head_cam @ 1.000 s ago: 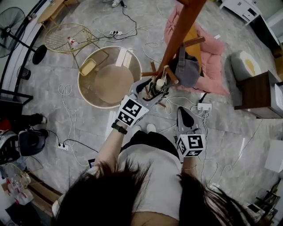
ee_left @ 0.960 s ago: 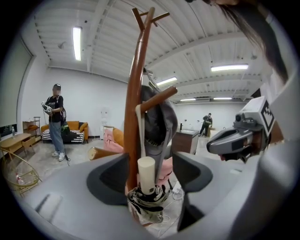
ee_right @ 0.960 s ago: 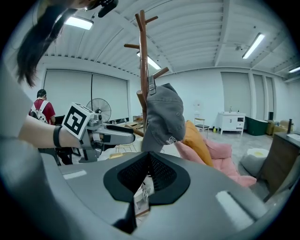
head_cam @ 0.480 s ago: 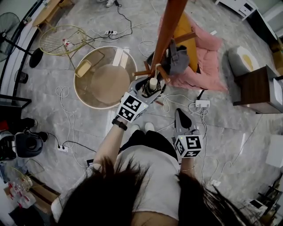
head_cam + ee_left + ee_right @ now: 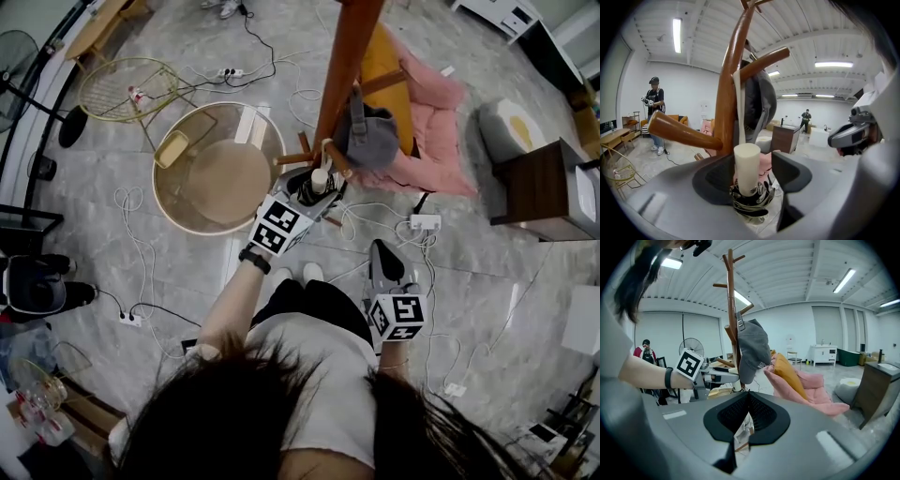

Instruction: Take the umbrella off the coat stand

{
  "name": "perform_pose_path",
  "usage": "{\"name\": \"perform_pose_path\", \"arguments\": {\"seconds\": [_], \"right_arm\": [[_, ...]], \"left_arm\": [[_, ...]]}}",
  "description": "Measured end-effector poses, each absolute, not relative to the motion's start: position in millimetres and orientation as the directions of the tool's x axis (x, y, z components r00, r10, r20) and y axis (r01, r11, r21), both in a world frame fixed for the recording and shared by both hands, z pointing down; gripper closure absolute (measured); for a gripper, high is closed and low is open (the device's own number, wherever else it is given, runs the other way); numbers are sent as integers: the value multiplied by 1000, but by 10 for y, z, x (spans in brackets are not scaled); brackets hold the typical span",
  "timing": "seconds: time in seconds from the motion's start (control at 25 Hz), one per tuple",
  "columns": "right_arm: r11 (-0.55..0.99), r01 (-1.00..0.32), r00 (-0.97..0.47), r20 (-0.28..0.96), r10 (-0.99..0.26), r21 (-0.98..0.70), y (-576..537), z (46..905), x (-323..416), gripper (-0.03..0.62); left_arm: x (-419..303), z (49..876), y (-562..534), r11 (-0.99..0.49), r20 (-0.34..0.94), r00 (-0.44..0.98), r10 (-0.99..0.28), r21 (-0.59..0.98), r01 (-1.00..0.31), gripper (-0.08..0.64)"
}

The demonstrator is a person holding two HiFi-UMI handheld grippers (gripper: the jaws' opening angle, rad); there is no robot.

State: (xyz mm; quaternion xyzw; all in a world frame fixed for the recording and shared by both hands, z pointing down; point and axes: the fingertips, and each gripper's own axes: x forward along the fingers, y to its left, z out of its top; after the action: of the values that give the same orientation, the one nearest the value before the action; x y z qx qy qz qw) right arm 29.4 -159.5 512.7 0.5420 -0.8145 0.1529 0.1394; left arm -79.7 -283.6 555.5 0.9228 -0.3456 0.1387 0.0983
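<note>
The umbrella (image 5: 320, 180) has a cream cylinder handle (image 5: 746, 165) and a folded black-and-white canopy (image 5: 750, 202). Its cream strap (image 5: 738, 105) runs up to a peg of the brown wooden coat stand (image 5: 345, 66). My left gripper (image 5: 312, 190) is right at the stand, shut on the umbrella just below the handle (image 5: 751, 174). In the right gripper view it shows beside the pole (image 5: 715, 376). My right gripper (image 5: 383, 253) hangs lower, to the right of the stand, shut with nothing in it (image 5: 749, 401). A grey cap (image 5: 371, 138) hangs on another peg.
Pink cushions (image 5: 433, 117) and an orange one (image 5: 380, 61) lie behind the stand. A round glass table (image 5: 217, 167) stands left of it, with a gold wire table (image 5: 125, 86) beyond. A dark wooden cabinet (image 5: 542, 192) is at right. Cables cross the floor (image 5: 375, 220). People stand far off (image 5: 654, 110).
The head view has shifted a little. My left gripper stays at the stand's peg with the umbrella between its jaws; the right gripper has barely moved.
</note>
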Motion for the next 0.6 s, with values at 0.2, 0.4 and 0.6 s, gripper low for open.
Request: {"name": "perform_pose_path", "arguments": {"seconds": [0.2,0.4,0.6], "right_arm": [[365,-925,-376,388,-841,-105,-1557,5145,270,589],[365,-925,-378,387,-841,-111,-1554,5123,289,589],[363,-925,-378,384,-842,-113,-1540,5121,323,589]], "left_arm": [[-835,5625,-2841,-727,335,704,-627,76,-683,350],[-833,5614,-2852,-726,340,703,-625,79,-684,350],[-842,5619,-2834,-727,361,701,-615,85,-682,350]]}}
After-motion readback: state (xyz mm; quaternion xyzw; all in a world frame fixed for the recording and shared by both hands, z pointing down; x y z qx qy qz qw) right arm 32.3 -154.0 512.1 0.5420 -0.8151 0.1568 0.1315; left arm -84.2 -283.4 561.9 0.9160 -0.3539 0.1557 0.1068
